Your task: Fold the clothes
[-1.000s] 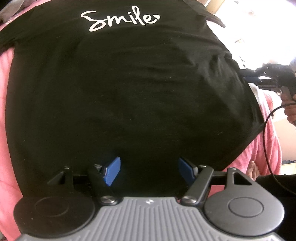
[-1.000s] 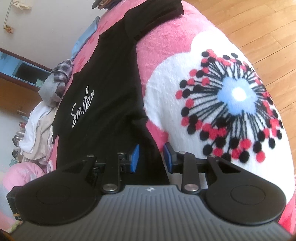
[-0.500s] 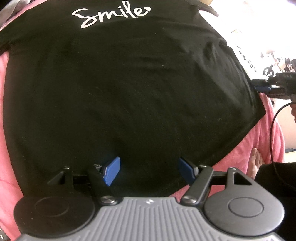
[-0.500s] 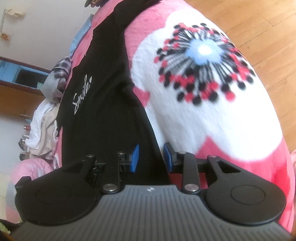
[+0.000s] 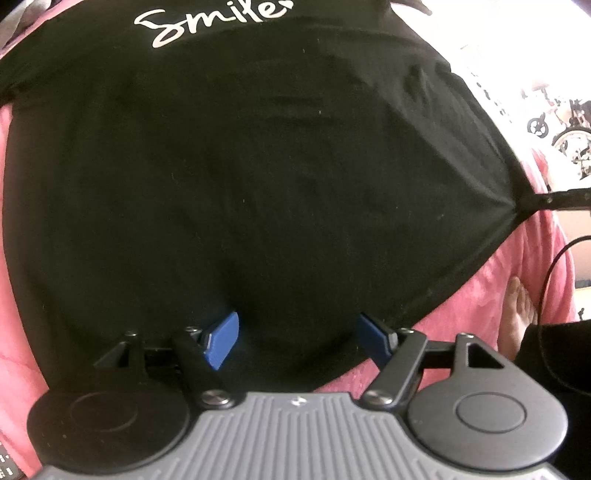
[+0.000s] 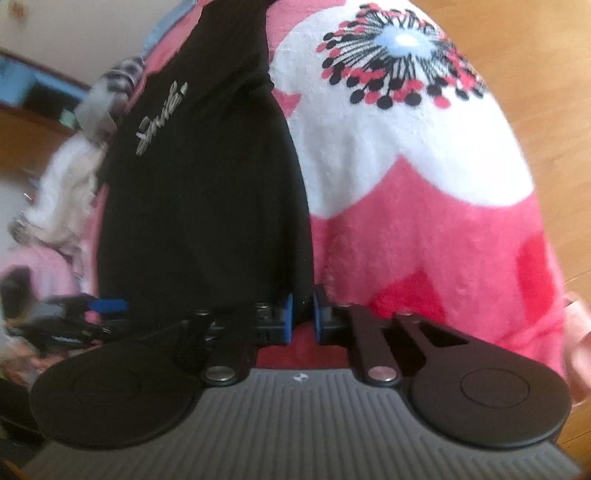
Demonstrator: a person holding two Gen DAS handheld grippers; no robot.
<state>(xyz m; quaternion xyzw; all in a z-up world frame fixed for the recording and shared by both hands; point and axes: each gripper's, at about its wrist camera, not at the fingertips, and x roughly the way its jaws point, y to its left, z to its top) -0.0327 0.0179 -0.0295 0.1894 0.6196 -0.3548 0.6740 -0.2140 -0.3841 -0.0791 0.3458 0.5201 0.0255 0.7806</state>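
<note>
The right gripper (image 6: 302,317) has its jaws just drawn nearly together on the near corner of the black T-shirt (image 5: 258,177); in the left wrist view that corner is pulled to a taut point out toward the blanket's right edge, so the cloth is truly pinched. The left gripper (image 5: 297,341) hangs steeply over the shirt's near hem with its blue pads wide apart. The hem lies between them, but they hold nothing.

The folding has, by my judgement, barely begun. The shirt lies spread flat and face up on the pink blanket (image 5: 517,295), its "Smile" print (image 5: 214,20) showing toward the far end, and no fold is laid yet. One hem corner is gripped; the other must be taken, then every fold made.

The near hem runs slantwise close to the blanket's near edge, with a bare foot (image 5: 521,310) and a black cable (image 5: 546,280) just beyond it on the right. To the shirt's right a broad stretch of blanket with a flower pattern (image 6: 399,59) lies free, bounded by wooden floor (image 6: 546,74). To the far left a heap of other clothes (image 6: 74,173), blurred here, seems to crowd the shirt's shoulder, so room is tighter there.
</note>
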